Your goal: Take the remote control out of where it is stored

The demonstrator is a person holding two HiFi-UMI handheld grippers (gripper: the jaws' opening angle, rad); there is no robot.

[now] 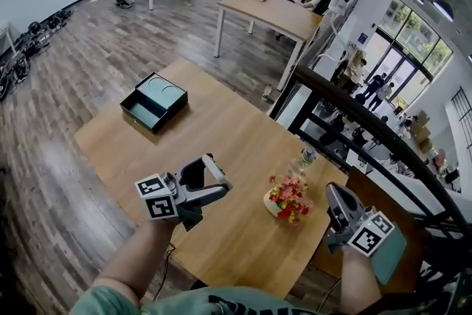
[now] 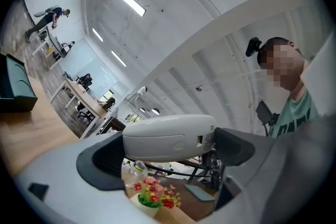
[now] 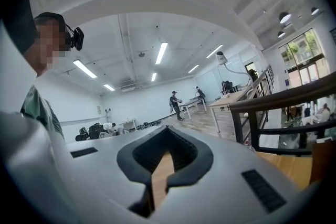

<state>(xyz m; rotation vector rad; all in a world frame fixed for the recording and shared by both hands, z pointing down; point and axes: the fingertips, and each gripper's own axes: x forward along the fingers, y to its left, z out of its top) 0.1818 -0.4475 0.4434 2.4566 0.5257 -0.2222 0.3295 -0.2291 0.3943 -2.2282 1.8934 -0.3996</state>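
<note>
A white remote control [image 2: 168, 139] lies crosswise between the dark pads of my left gripper [image 2: 170, 150], which is shut on it. In the head view that left gripper [image 1: 205, 184] hovers over the near part of the wooden table [image 1: 221, 122], the remote's [image 1: 215, 172] white edge showing at the jaws. The open dark teal storage box [image 1: 153, 101] stands at the table's far left, well away from both grippers. My right gripper [image 1: 335, 204] hangs past the table's near right corner; its jaws [image 3: 163, 165] are shut, with only a thin slit and nothing between them.
A small pot of red and yellow flowers [image 1: 287, 199] and a plastic bottle [image 1: 306, 156] stand near the table's right edge. A teal pad [image 1: 391, 254] lies under my right hand. A black railing [image 1: 369, 129] runs close on the right. People and other tables are far behind.
</note>
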